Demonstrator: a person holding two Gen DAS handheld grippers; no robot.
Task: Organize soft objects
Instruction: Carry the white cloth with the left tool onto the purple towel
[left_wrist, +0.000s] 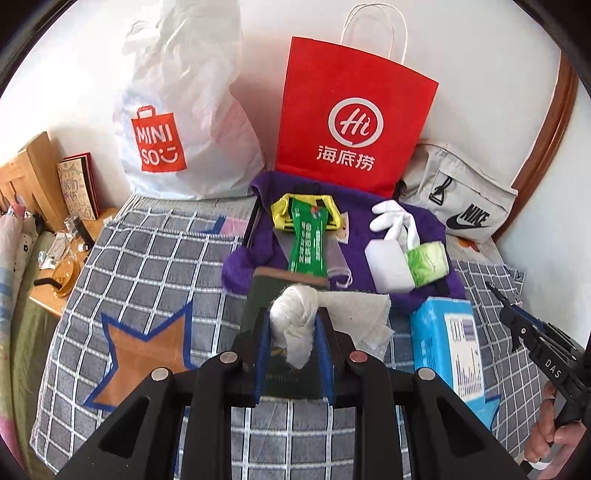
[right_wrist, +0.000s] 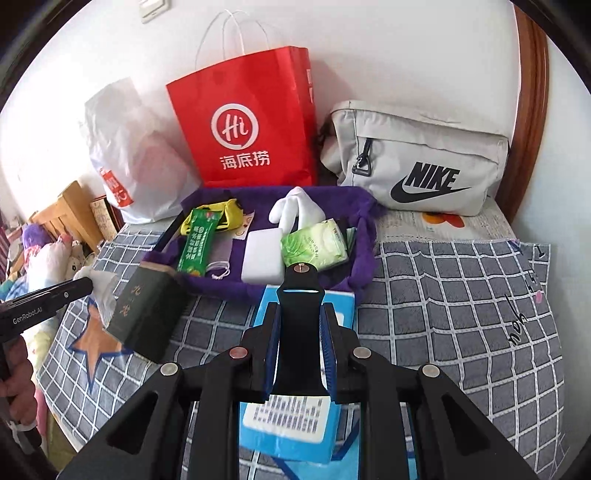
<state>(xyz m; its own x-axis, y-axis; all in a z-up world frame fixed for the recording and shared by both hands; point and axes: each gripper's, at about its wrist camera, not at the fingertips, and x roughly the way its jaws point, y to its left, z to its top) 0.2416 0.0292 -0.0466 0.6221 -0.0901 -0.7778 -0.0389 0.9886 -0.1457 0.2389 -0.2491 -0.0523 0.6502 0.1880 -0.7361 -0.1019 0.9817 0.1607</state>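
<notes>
**A:** ok so what's each side actually got?

**B:** The left gripper (left_wrist: 293, 332) is pinching a knotted white cloth (left_wrist: 293, 317), wad sits right between the blue pads, loose tail hanging under it. Right behind that gripper is a dark green box (right_wrist: 149, 314), and just beyond that a purple towel (left_wrist: 436, 225) spread on the bed with a pile on it.

**A:** and the right one?

**B:** The right gripper (right_wrist: 299, 347) is clamped on a black mount-looking piece (right_wrist: 299, 295) with a little screw on top. Can't tell what it is exactly. Directly under it lies a blue tissue pack (right_wrist: 291, 432) on the checked blanket (right_wrist: 443, 306).

**A:** what's on the towel?

**B:** Ahead of the right gripper: white sponge block (right_wrist: 260, 254), green tissue packet (right_wrist: 314, 247), white glove (right_wrist: 295, 210). Further to its left, a long green sachet (right_wrist: 197, 240) over something yellow (right_wrist: 232, 214). Past the towel, a red paper bag (right_wrist: 247, 125), a grey Nike pouch (right_wrist: 417, 158) and a white plastic bag (right_wrist: 129, 155) lean on the wall.
</notes>
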